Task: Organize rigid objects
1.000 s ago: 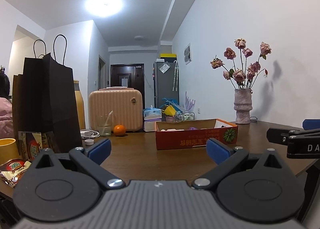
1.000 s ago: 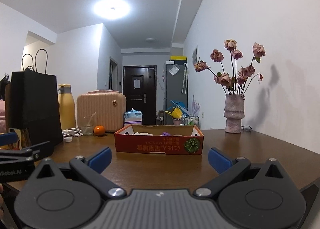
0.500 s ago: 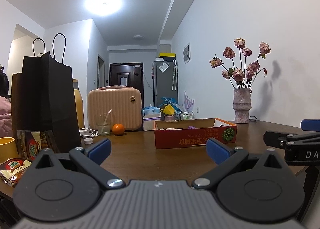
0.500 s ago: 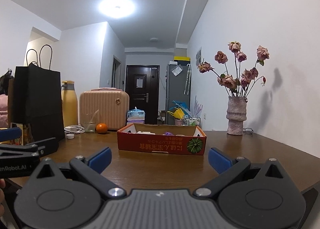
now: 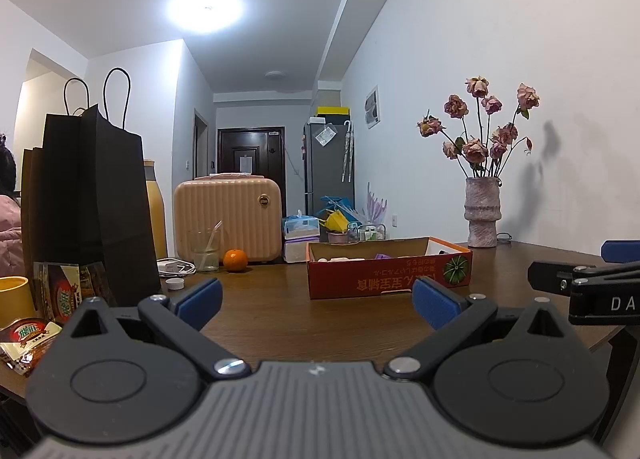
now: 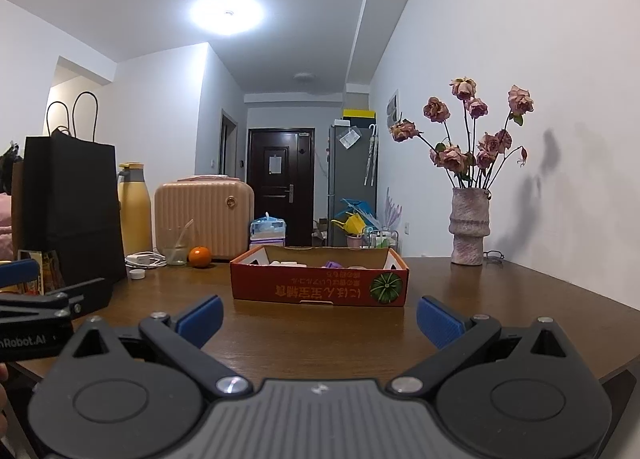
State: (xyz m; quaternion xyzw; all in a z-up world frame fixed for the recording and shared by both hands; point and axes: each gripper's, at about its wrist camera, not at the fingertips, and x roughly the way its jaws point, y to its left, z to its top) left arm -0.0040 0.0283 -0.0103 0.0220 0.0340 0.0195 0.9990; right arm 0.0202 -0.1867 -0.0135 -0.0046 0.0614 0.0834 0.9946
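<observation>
Fingers of both grippers, left [image 5: 316,297] and right [image 6: 318,315], are spread wide and hold nothing, poised low over the table [image 6: 320,331]. Red box [image 6: 320,283] of small items sits just ahead. A good approach likely rises above its near wall before descending inside.

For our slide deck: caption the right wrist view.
Open right gripper hovers over wooden table, facing red cardboard box.

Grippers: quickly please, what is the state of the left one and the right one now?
Left gripper: open, fingers wide apart, holding nothing.
Right gripper: open, fingers wide apart, holding nothing.
</observation>
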